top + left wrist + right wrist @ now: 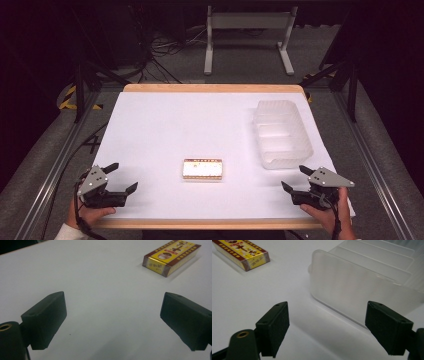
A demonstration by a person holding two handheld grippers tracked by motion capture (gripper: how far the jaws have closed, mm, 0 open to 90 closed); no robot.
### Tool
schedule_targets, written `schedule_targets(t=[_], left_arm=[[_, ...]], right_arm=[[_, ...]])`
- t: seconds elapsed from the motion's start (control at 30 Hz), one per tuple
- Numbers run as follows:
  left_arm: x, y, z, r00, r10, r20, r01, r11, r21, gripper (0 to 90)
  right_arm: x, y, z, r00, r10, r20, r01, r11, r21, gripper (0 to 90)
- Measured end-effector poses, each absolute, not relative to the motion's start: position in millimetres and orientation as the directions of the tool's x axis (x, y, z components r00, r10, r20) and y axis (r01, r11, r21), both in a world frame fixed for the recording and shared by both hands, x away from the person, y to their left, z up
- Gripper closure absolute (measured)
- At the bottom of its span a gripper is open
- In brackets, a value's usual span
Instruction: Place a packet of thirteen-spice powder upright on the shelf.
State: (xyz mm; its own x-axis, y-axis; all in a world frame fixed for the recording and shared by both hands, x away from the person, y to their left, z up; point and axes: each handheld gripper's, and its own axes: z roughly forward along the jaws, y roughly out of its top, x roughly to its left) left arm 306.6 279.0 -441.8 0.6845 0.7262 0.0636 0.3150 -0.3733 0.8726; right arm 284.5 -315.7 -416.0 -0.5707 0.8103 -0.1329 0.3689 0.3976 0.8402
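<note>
A small yellow and brown printed box (202, 169) lies flat near the middle front of the white table; it appears at upper right in the left gripper view (171, 256) and upper left in the right gripper view (242, 253). A translucent plastic bin (281, 133) with inner dividers stands at the right, close ahead in the right gripper view (364, 282). My left gripper (121, 178) rests at the front left, open and empty (113, 322). My right gripper (296, 178) sits at the front right, open and empty (327, 327), just short of the bin.
The white table top (165, 125) has a wooden rim. Metal frame rails run along both sides. A grey stand (247, 35) and cables lie on the floor beyond the far edge.
</note>
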Motion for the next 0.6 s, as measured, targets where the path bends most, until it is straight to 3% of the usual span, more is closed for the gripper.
schedule_targets(t=[0.6], left_arm=[[289.3,279.7,-443.9,0.674,0.735,0.070,0.333,-0.387,0.860,8.0]], right_arm=[[297.2,-253.8,-391.1,-0.753,0.642,-0.142,0.276,0.505,0.818,22.6]])
